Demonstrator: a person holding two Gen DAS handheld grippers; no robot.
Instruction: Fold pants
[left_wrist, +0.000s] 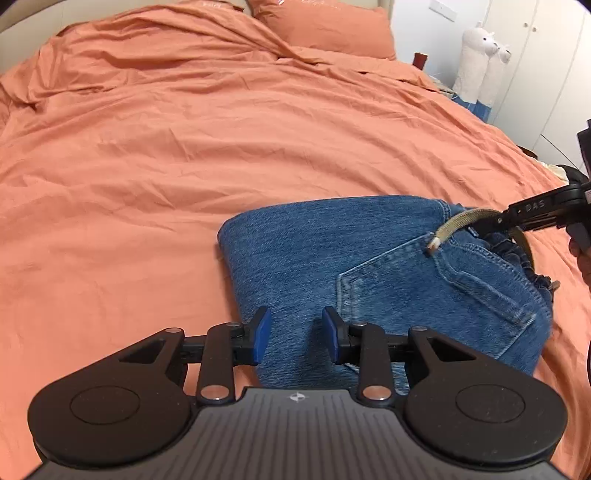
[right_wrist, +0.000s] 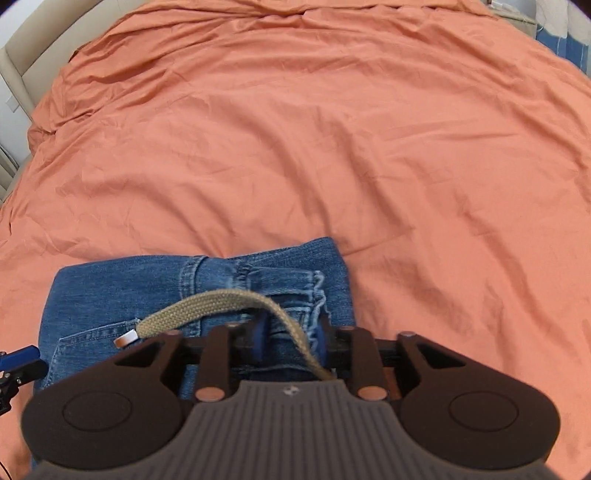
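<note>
Blue denim pants (left_wrist: 354, 273) lie folded into a compact bundle on the orange bed, back pocket up; they also show in the right wrist view (right_wrist: 207, 291). An olive drawstring (right_wrist: 207, 302) with a metal tip arcs over the waistband, also visible in the left wrist view (left_wrist: 458, 223). My left gripper (left_wrist: 295, 338) is open, its blue pads just above the bundle's near edge, holding nothing. My right gripper (right_wrist: 291, 341) is open over the waistband, the drawstring draped across it. It shows from the side in the left wrist view (left_wrist: 506, 218).
An orange duvet (left_wrist: 184, 140) covers the bed, with orange pillows (left_wrist: 325, 26) at the head. Two white plush toys (left_wrist: 480, 62) and white cupboards stand beyond the right bed edge. A beige bed frame (right_wrist: 22, 62) shows at left.
</note>
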